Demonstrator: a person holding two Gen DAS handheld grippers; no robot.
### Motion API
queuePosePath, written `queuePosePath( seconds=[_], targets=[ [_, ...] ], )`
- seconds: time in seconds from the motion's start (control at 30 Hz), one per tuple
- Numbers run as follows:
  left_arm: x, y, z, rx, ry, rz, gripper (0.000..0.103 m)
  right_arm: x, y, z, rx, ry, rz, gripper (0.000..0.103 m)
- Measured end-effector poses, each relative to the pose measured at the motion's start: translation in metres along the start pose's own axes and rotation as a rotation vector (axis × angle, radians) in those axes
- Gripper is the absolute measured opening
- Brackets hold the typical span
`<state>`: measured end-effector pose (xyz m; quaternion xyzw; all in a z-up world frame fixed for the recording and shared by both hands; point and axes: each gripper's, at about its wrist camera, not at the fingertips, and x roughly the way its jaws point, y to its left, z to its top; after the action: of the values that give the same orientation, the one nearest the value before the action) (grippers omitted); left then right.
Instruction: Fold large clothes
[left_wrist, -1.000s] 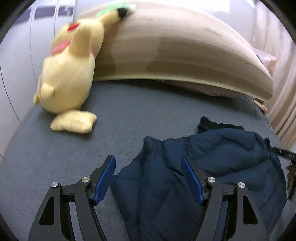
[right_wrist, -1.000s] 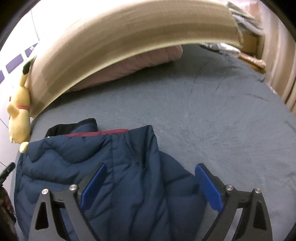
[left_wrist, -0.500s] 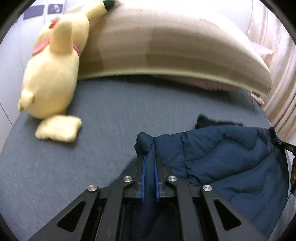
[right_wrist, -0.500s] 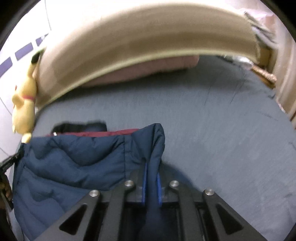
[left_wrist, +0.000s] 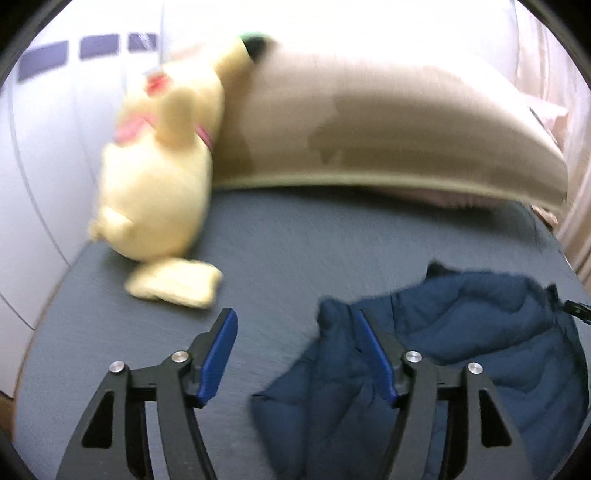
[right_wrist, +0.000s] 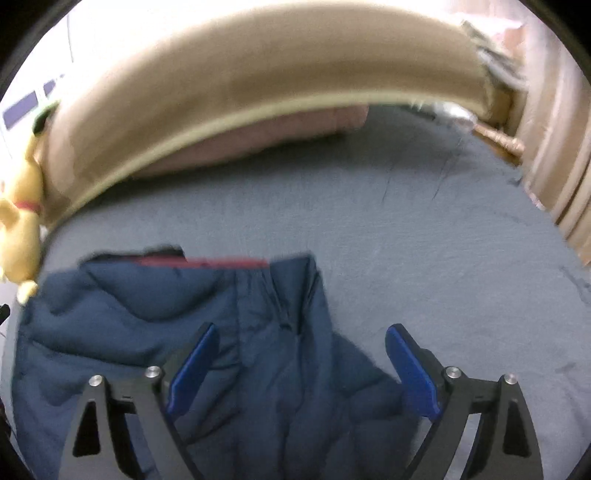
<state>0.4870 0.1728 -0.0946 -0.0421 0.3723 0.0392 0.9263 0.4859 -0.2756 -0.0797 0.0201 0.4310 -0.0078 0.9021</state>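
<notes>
Both claws are gaping wide and holding nothing: the left claw (left_wrist: 295, 343) and right claw (right_wrist: 301, 354) are hanging over the navy jacket (right_wrist: 236, 332), lying on the near bed (right_wrist: 424, 229). Next, seemingly, comes regripping an edge for another fold.

Jacket (right_wrist: 229, 332): quilted matt cloth. Bed cover (right_wrist: 406, 229): napped matt fabric. Toy (left_wrist: 155, 184): plush. Left claw (left_wrist: 295, 354) pads: smooth plastic.
</notes>
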Motion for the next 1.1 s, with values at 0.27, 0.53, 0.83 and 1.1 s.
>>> queuePosePath(
  seconds=[0.27,0.53,0.83,1.1],
  targets=[
    [-0.088,-0.062,-0.056,0.079,-0.086,-0.068,0.072,-0.100,0.042,-0.062,-0.017,-0.145,0.114,0.093],
    [-0.054,-0.102,-0.124,0.126,0.031,-0.015,0.074,-0.086,0.076,-0.144,-0.082,-0.120,0.046,0.093],
    [-0.027,-0.101,-0.134,0.155,0.056,0.017,0.080,-0.047,0.071,-0.156,-0.116,-0.083,-0.047,0.099],
    [-0.024,-0.105,-0.135,0.153,0.086,0.025,0.080,-0.035,0.069,-0.155,-0.109,-0.022,-0.036,0.103]
  ],
)
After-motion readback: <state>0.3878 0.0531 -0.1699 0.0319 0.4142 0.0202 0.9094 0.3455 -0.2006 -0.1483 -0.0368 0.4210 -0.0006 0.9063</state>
